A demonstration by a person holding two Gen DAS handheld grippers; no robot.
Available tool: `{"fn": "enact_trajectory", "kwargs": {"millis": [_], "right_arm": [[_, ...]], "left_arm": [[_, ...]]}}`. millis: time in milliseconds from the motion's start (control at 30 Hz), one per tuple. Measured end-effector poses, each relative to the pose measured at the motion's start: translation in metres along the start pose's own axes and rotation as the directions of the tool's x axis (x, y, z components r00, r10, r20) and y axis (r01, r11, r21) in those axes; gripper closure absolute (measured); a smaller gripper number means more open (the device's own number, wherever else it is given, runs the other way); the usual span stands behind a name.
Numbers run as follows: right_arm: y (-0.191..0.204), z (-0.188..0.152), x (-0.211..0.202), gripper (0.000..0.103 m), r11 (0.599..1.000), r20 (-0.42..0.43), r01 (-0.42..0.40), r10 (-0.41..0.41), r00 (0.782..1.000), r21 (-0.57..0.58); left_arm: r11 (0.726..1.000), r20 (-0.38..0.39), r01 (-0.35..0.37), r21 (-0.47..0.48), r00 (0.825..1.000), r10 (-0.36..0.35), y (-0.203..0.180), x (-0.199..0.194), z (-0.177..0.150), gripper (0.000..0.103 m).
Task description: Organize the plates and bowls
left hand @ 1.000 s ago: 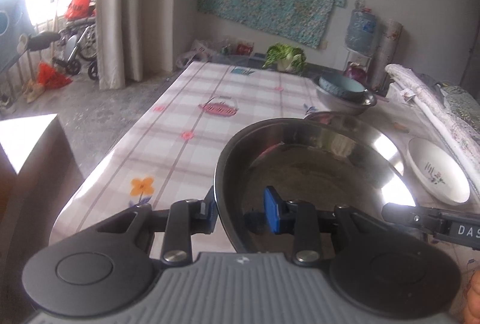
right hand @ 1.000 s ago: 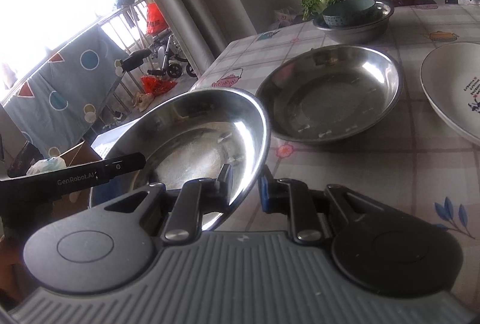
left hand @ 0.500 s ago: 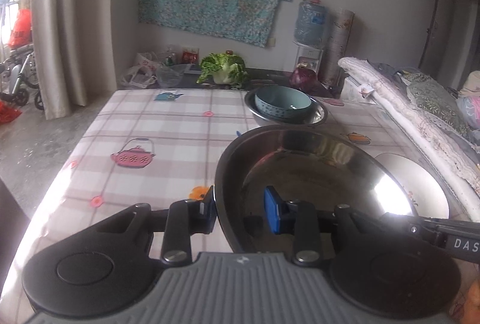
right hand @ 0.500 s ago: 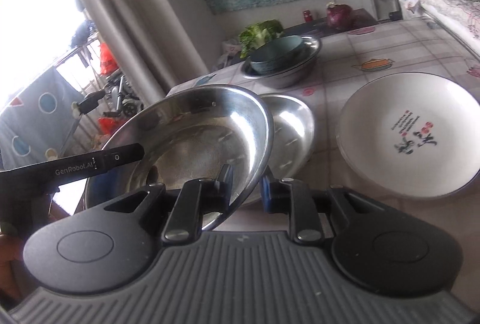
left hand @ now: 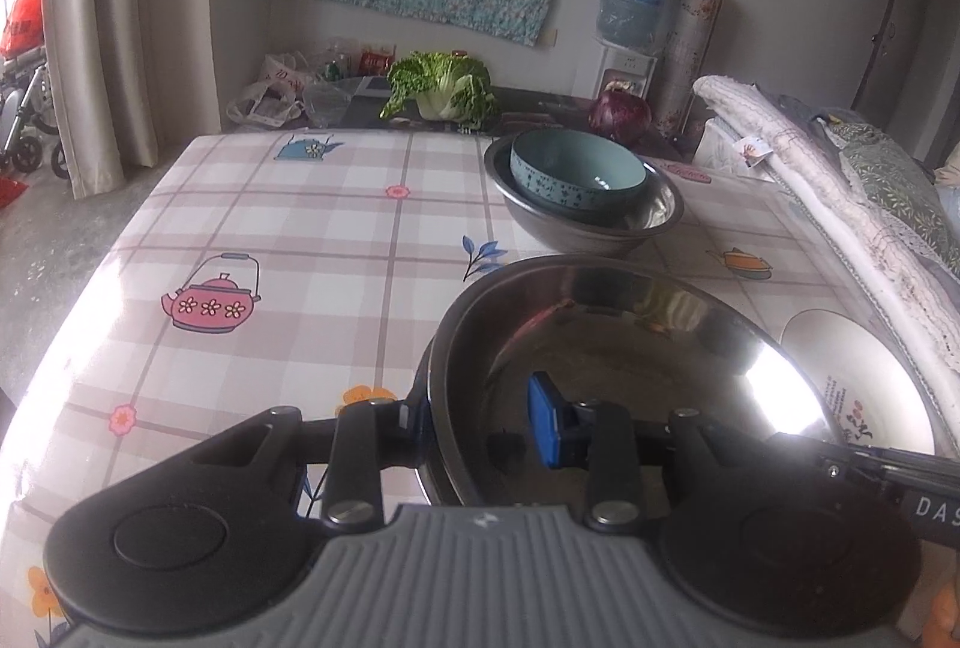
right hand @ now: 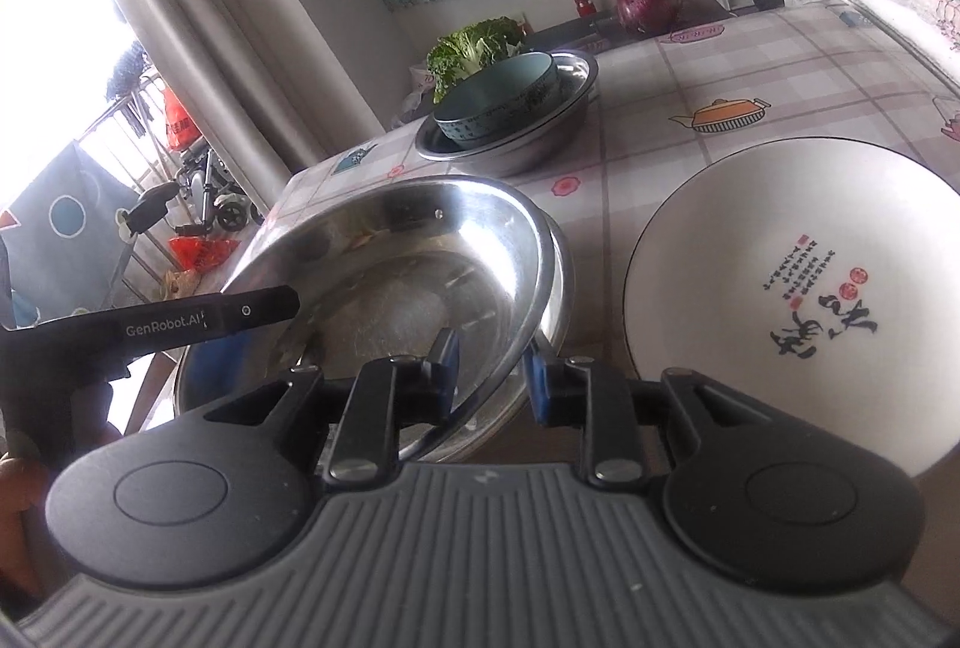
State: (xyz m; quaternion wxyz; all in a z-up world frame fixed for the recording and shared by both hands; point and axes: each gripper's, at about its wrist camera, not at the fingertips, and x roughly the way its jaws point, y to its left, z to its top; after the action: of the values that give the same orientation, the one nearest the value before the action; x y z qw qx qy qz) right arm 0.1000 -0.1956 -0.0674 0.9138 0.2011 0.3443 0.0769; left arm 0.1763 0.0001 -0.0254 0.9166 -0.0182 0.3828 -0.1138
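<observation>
A shallow steel plate (left hand: 630, 348) (right hand: 408, 264) is carried between both grippers. My left gripper (left hand: 480, 420) is shut on its near-left rim, one pad inside and one outside. My right gripper (right hand: 489, 366) straddles the opposite rim; its jaws are opening and the pads look just off the metal. The plate rests nested on a second steel plate (right hand: 559, 276), of which only a rim sliver shows. A white plate (right hand: 780, 300) (left hand: 858, 390) with red and black writing lies to the right. Further back, a blue bowl (left hand: 576, 174) (right hand: 504, 96) sits inside a steel basin (left hand: 654, 216) (right hand: 540, 144).
The checked tablecloth (left hand: 288, 240) has bare room to the left, with the table edge beyond it. A cabbage (left hand: 444, 87) and a red onion (left hand: 618, 114) stand past the far edge. Folded bedding (left hand: 810, 180) runs along the right side.
Both grippers carried the steel plate to the right, from the table's edge onto the second steel plate. The right gripper's jaws have widened slightly; the left grip is unchanged.
</observation>
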Motion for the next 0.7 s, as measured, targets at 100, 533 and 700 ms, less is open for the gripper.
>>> {"fn": "enact_trajectory", "kwargs": {"millis": [100,533,700], "right_arm": [[-0.001,0.001,0.008,0.077,1.0,-0.013,0.0,0.0,1.0,0.002],[0.007,0.005,0.018,0.058,0.999,-0.009,-0.001,0.0,1.0,-0.043],[0.012,0.005,0.014,0.033,0.998,0.012,0.025,-0.025,1.0,-0.065]], "left_arm": [[1.0,-0.012,-0.005,-0.005,1.0,0.005,0.002,0.004,-0.002,0.07],[0.999,-0.043,-0.007,-0.033,0.999,0.005,0.014,0.008,-0.01,0.07],[0.999,-0.03,-0.014,-0.03,0.999,0.013,0.016,-0.001,-0.014,0.07]]}}
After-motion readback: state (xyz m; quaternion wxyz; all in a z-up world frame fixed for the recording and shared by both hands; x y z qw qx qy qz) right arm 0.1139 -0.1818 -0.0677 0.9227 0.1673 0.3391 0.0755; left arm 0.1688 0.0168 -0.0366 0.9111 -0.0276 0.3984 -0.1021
